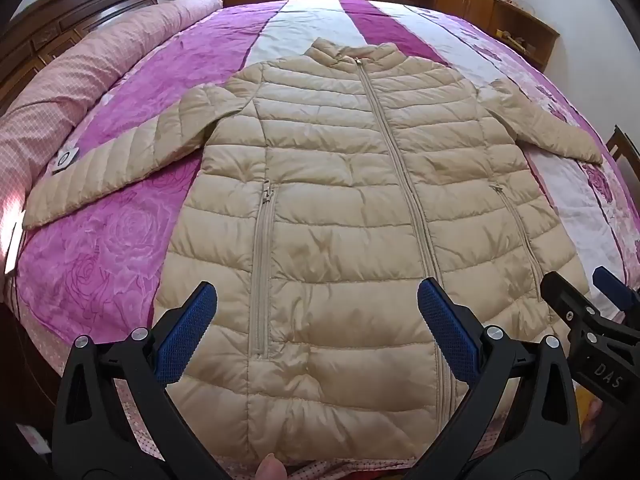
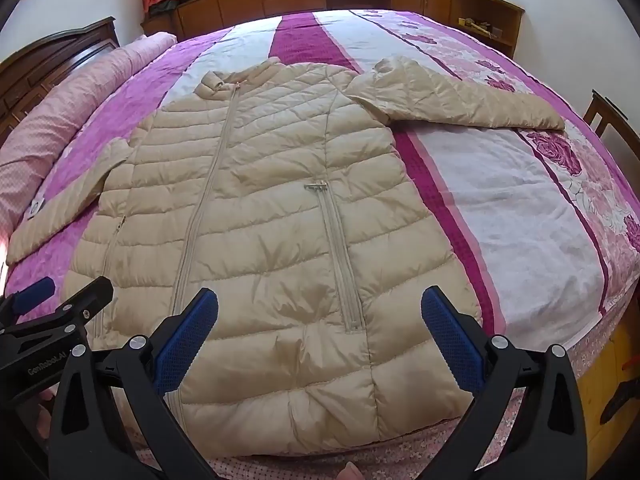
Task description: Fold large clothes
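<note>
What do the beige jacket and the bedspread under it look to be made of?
Jacket: likely thin nylon or polyester shell, slightly glossy, quilted into puffy horizontal channels suggesting down or synthetic fill. Bedspread: looks like soft matte woven or plush fabric, printed with purple roses; exact fibre unclear.

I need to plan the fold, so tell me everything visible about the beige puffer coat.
The beige puffer coat is long, quilted in horizontal channels, of slightly shiny fabric. It lies flat, front up, on the bedspread, collar toward the far side, hem near the bed's edge. The centre zipper is closed; two zipped pockets show. Both sleeves spread outward. Neither open gripper touches it.
</note>
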Action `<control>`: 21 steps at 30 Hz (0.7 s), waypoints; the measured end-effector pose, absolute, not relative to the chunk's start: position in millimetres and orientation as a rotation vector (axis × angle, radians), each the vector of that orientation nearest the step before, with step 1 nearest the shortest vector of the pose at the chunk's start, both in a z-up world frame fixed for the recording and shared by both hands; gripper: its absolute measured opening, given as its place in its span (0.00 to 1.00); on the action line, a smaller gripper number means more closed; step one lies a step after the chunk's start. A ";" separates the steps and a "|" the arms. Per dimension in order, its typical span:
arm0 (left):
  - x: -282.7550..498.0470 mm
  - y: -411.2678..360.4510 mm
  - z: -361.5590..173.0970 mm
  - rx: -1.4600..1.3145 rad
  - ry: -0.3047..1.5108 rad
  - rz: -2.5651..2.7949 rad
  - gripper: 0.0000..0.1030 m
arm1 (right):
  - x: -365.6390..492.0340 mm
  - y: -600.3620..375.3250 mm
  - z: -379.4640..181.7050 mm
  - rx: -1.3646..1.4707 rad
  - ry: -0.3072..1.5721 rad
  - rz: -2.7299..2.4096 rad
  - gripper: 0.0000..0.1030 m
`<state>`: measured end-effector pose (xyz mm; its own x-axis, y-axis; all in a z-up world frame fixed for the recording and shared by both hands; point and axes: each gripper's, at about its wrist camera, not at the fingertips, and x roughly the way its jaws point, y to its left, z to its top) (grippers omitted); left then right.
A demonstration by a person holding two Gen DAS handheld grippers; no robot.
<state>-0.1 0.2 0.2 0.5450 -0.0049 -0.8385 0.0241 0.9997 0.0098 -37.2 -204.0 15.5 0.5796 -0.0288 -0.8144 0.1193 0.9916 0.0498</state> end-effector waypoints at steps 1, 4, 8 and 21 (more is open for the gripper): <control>-0.2 0.2 0.3 0.022 0.993 -0.017 0.97 | -37.0 -204.2 14.9 0.104 0.950 -0.085 0.95; -0.2 0.2 0.3 0.022 0.993 -0.016 0.97 | -37.6 -204.2 14.4 0.103 0.947 -0.086 0.95; -0.2 0.6 0.4 0.017 0.996 -0.016 0.97 | -40.1 -203.6 14.6 0.103 0.943 -0.087 0.95; -2.6 -2.1 -0.6 0.017 1.008 -0.028 0.97 | -45.2 -201.1 16.0 0.103 0.952 -0.084 0.95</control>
